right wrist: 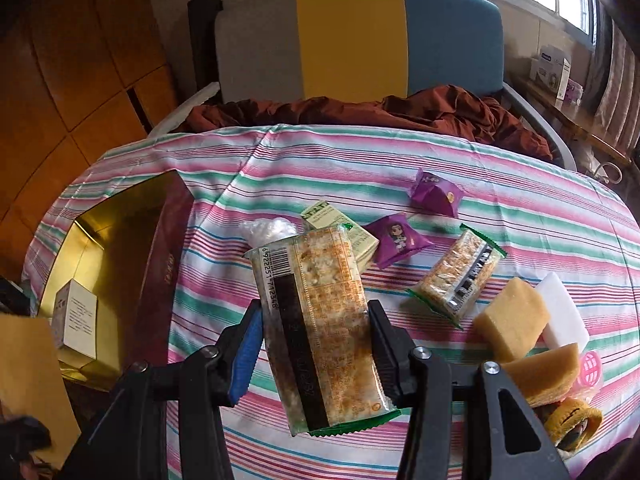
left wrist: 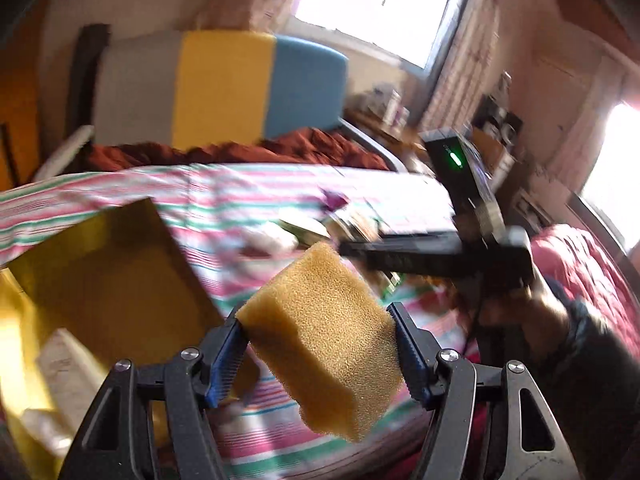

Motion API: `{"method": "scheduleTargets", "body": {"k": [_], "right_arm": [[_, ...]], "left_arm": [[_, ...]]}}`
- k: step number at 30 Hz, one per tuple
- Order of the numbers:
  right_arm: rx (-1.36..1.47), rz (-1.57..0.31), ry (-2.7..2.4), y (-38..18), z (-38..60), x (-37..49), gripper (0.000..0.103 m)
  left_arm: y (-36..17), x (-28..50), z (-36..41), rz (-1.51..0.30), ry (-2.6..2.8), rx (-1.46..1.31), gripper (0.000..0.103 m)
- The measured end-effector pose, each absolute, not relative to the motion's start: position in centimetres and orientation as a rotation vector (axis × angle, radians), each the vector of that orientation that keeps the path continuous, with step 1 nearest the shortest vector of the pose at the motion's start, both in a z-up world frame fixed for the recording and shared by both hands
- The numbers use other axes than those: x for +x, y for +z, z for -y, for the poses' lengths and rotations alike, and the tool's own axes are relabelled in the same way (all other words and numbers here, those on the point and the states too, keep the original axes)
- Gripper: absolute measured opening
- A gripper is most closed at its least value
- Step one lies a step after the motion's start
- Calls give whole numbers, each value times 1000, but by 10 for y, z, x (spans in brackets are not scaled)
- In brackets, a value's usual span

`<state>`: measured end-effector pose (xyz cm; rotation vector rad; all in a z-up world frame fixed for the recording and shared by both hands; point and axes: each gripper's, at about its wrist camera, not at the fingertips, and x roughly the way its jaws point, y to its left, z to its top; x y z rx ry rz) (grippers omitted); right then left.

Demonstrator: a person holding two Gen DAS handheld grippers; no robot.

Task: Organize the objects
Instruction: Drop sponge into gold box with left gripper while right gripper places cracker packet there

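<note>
A striped cloth (right wrist: 400,168) covers the surface in a bedroom-like room, with loose snacks and sponges scattered at its middle and right and an open gold-lined box (right wrist: 100,264) at its left edge, seemingly the place they are being gathered into. The left hand-held gripper (left wrist: 320,344) is closed on a yellow sponge (left wrist: 324,340), held clear above the cloth near that box. The right hand-held gripper (right wrist: 316,340) pinches a cracker packet (right wrist: 320,332) across its width, lifted above the remaining items, probably for carrying leftward.
</note>
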<state>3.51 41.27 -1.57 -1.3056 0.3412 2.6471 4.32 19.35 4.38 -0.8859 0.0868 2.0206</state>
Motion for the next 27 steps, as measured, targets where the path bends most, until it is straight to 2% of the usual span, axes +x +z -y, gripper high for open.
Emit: {"method": "scheduleTargets", "body": {"k": [6, 11, 20, 22, 24, 27], "right_arm": [[-1299, -304, 2736, -4, -374, 26, 51], [-1330, -298, 2757, -9, -354, 19, 51], [-1401, -303, 2672, -35, -355, 22, 51], [-1400, -308, 2661, -37, -357, 24, 51], [-1391, -309, 2661, -35, -357, 25, 51], [-1372, -300, 2679, -27, -354, 24, 51]], "left_arm": [[60, 6, -137, 13, 2188, -875, 69], [50, -35, -88, 73, 2342, -926, 69], [-1, -109, -39, -40, 2514, -1085, 71], [-11, -122, -39, -58, 2531, -1115, 75], [-22, -133, -38, -89, 2546, -1166, 84], [-28, -135, -29, -32, 2535, -1207, 87]]}}
